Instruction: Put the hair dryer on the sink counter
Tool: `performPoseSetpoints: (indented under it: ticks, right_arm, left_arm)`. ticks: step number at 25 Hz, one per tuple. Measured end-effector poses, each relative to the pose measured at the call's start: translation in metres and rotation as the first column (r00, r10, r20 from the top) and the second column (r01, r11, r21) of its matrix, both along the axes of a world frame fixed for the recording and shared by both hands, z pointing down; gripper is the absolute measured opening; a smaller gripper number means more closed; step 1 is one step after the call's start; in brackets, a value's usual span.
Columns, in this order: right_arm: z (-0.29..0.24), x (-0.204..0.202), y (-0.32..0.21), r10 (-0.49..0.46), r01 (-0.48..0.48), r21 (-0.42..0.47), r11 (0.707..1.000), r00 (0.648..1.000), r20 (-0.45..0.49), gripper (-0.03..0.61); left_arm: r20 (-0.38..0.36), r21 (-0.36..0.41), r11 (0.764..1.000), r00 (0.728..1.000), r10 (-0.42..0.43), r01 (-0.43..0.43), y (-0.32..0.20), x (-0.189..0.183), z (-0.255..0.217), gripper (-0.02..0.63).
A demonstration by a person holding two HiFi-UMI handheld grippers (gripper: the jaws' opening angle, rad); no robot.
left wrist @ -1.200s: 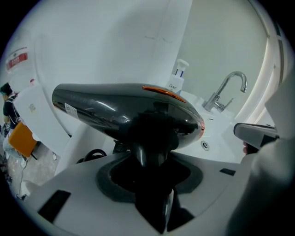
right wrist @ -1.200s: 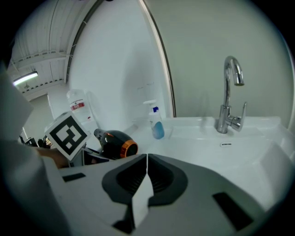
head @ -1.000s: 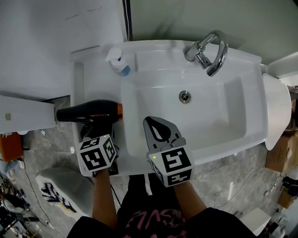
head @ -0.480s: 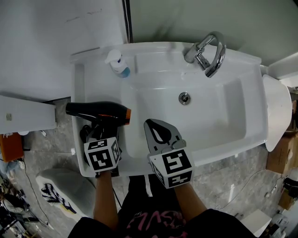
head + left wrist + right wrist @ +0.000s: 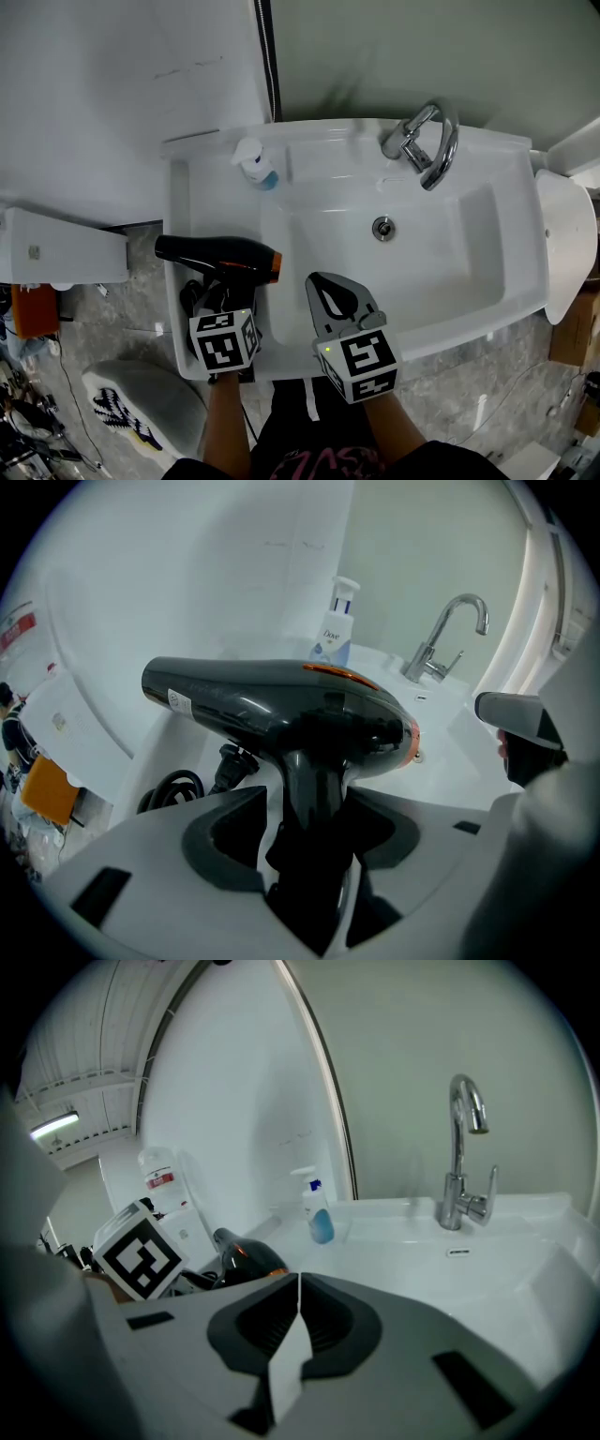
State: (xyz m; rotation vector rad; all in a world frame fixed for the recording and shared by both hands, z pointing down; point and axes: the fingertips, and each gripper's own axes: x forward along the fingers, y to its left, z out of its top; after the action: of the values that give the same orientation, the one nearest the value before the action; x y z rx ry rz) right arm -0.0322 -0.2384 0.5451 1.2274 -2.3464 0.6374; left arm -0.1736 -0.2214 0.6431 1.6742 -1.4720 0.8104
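Black hair dryer (image 5: 216, 256) lies on the surface (image 5: 183, 202) left of the basin (image 5: 441, 244), nozzle at its rim. Placing looks done; only pulling away is left. Left hand-held gripper (image 5: 305, 832) stands wide, handle loose between its jaws, which only its own view shows. Right hand-held gripper (image 5: 298, 1326) is closed and empty, over the basin per the head view.

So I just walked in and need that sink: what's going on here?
A person is working with a pair of tongs in each hand. The black hair dryer with the orange ring lies on the white sink counter, left of the basin. The left tongs stand open round its handle without pressing it, so it looks set down. The right tongs are shut and empty above the basin's front edge.
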Motion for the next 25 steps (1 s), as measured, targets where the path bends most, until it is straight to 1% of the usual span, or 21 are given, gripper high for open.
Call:
performPoseSetpoints:
  ticks: [4, 10, 14, 20, 25]
  right_arm:
    - [0.0, -0.001, 0.0, -0.003, 0.003, -0.001, 1.0, 1.0, -0.001, 0.021]
    - [-0.004, -0.008, 0.0, -0.017, 0.017, 0.009, 1.0, 1.0, 0.005, 0.021]
    - [-0.006, -0.008, 0.002, -0.019, 0.019, 0.009, 1.0, 1.0, 0.008, 0.021]
    - [-0.012, -0.01, 0.006, -0.023, 0.023, 0.022, 0.999, 1.0, 0.014, 0.021]
    - [-0.024, -0.01, 0.011, -0.027, 0.026, 0.043, 0.999, 0.999, 0.022, 0.021]
  left_arm:
    - [-0.026, -0.017, 1.0, 1.0, 0.01, -0.01, 0.006, 0.001, 0.001, 0.235]
    - [-0.026, -0.014, 1.0, 0.999, 0.02, -0.021, 0.012, 0.0, -0.001, 0.238]
    - [-0.032, 0.003, 1.0, 0.999, 0.023, -0.023, 0.013, 0.001, -0.008, 0.238]
    - [-0.02, 0.02, 0.999, 0.999, 0.028, -0.027, 0.02, 0.0, -0.021, 0.238]
    - [-0.016, 0.066, 0.998, 1.0, 0.017, -0.016, 0.025, -0.004, -0.044, 0.238]
